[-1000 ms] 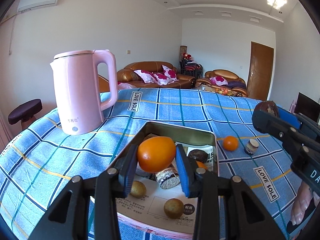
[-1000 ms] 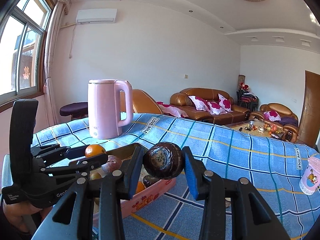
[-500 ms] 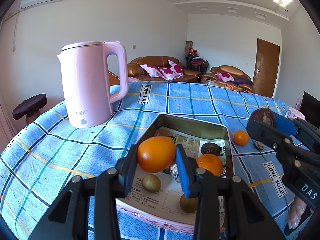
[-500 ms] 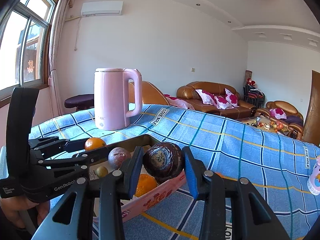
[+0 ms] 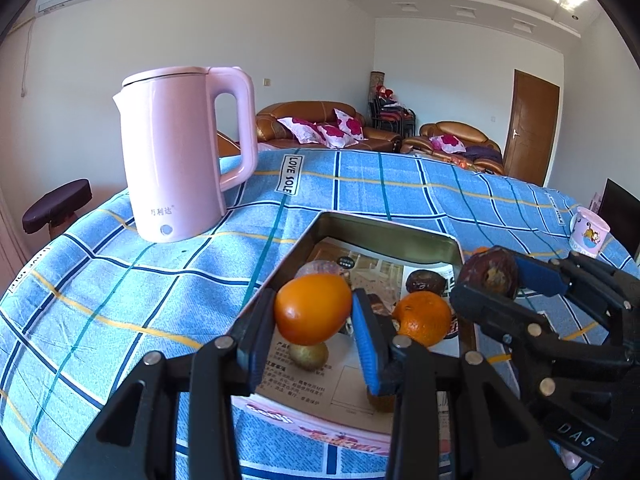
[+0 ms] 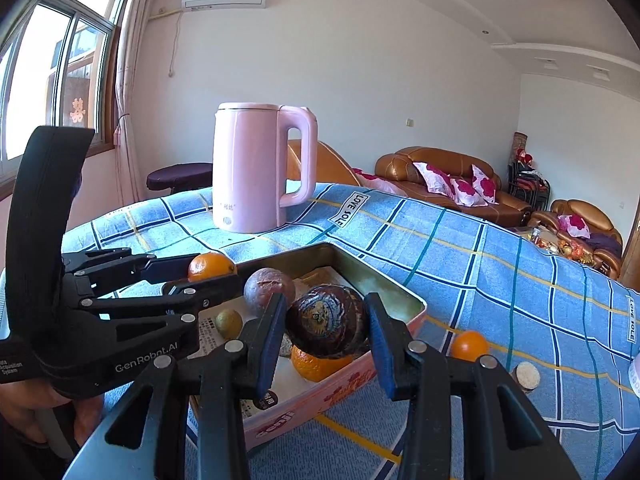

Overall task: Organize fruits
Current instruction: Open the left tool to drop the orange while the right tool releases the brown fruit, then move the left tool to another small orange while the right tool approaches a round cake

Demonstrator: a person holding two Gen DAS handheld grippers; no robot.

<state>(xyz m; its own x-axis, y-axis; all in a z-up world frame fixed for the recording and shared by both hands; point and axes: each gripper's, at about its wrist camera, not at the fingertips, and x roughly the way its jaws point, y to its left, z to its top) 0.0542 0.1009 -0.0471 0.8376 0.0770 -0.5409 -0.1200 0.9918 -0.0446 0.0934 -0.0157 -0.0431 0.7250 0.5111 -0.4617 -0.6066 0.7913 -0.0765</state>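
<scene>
My left gripper (image 5: 314, 316) is shut on an orange (image 5: 313, 309) and holds it above the near left part of a pink tin tray (image 5: 384, 232). My right gripper (image 6: 326, 326) is shut on a dark brown passion fruit (image 6: 326, 320) above the tray's right side (image 6: 384, 344). In the tray lie another orange (image 5: 422, 318), a small dark fruit (image 5: 426, 281), a purple passion fruit (image 6: 269, 290) and a small greenish fruit (image 5: 309, 354). Each gripper shows in the other's view: the right gripper (image 5: 490, 272) and the left gripper (image 6: 208, 268).
A pink electric kettle (image 5: 180, 152) stands on the blue checked tablecloth (image 5: 120, 300) behind and left of the tray. A small orange (image 6: 469, 346) and a small round jar (image 6: 526, 376) lie on the cloth right of the tray. A pink cup (image 5: 589, 231) stands far right.
Both grippers have moved forward and lower toward the tray, each still holding its fruit. The right gripper has come closer to the left one, over the tray's right edge.
</scene>
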